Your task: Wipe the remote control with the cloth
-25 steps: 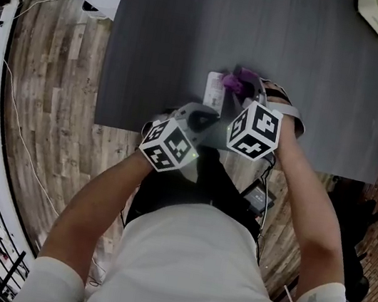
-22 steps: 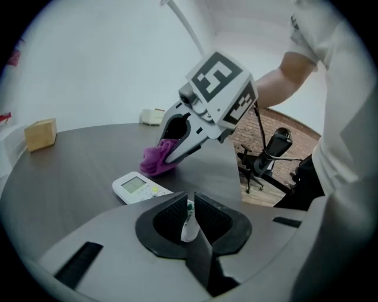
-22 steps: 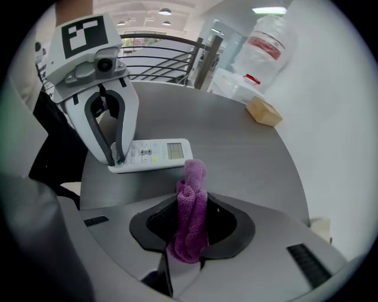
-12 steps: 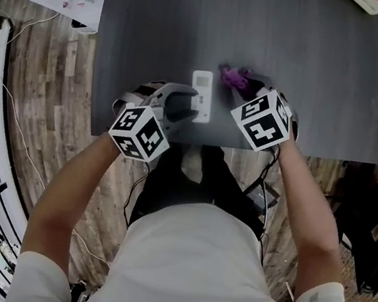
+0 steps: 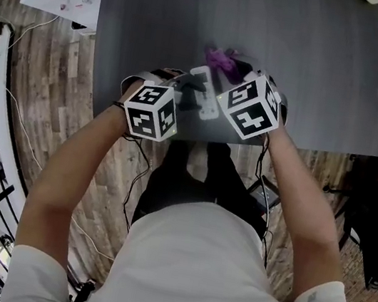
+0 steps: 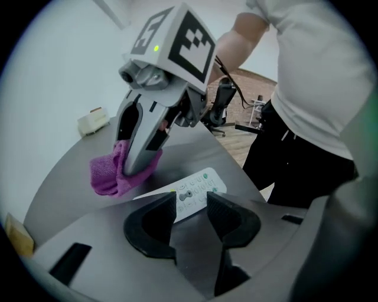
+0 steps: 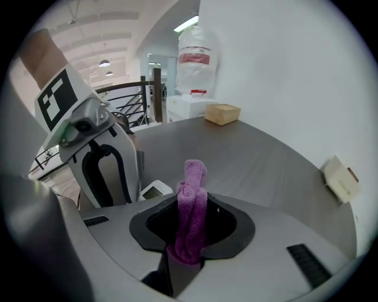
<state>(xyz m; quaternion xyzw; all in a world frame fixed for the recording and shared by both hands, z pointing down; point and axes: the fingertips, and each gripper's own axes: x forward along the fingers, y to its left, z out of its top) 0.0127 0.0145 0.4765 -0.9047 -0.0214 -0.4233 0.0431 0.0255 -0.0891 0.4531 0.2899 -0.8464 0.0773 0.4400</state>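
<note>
Two claws sit close together over the near edge of the bench (image 5: 322, 54), roughly at its middle. The remote control (image 5: 203, 93) lies flat there, buttons up, one end toward me and the other toward the bench's far edge.

My left claw (image 7: 106, 191) points steeply down at the remote's near end. Its jaws have just been opening and stand moderately apart. I see the remote through the gap, but the pads do not press on it, so it rests free on the bench.

My right claw (image 6: 134, 168) is clamped on the purple cloth (image 7: 192, 177), which bunches out past the tips. The wad hangs just beyond the remote's far end. I cannot tell whether it touches the remote or the bench.

I judge this a pause in the wiping: the cloth is off the keypad and the remote is let go.

Next I need to steady the remote, either by closing the left jaws across its narrow sides or by pressing it down. Then I lower the cloth onto the face and drag it lengthwise toward the near edge. Without a hold, the light remote will likely slide under the cloth.
</note>
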